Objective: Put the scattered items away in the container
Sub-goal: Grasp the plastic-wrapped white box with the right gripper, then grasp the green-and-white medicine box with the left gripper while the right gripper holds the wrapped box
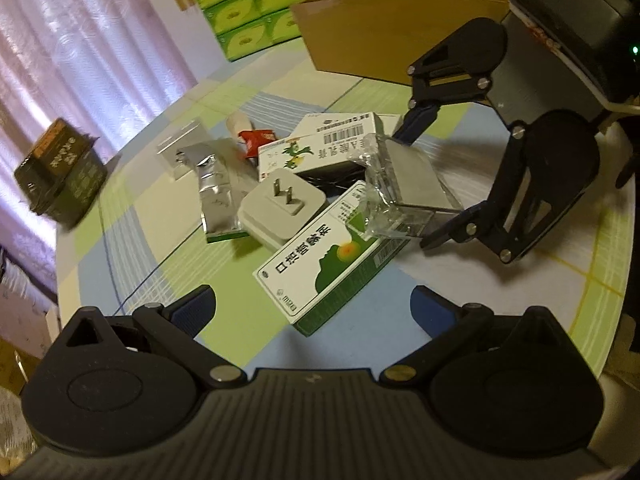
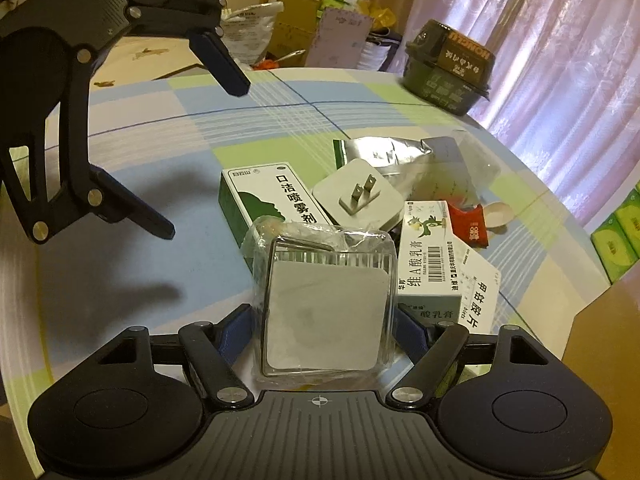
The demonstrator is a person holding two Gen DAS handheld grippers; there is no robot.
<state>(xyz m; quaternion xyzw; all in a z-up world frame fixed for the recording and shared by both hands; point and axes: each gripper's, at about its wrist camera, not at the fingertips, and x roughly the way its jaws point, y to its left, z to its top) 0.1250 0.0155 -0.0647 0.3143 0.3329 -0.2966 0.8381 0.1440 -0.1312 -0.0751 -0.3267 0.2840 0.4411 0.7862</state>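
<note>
My right gripper [image 2: 322,330] is shut on a clear plastic case [image 2: 324,312] holding a white square block, right at the near edge of the pile. In the left wrist view the same case [image 1: 408,184] sits between the right gripper's [image 1: 426,182] blue pads, over a green-and-white spray box [image 1: 320,264]. My left gripper [image 1: 314,304] is open and hangs just short of that spray box with nothing between its fingers. A white plug adapter [image 1: 280,208], a silver foil packet [image 1: 216,196], an ointment box [image 1: 328,148] and a red sachet [image 1: 258,140] lie heaped together.
An open cardboard box [image 1: 384,28] stands at the back of the checked tablecloth, behind the right gripper. A dark green packet [image 1: 60,168] sits alone near the table's edge by the curtain. Green tissue boxes [image 1: 248,4] are stacked beyond the table.
</note>
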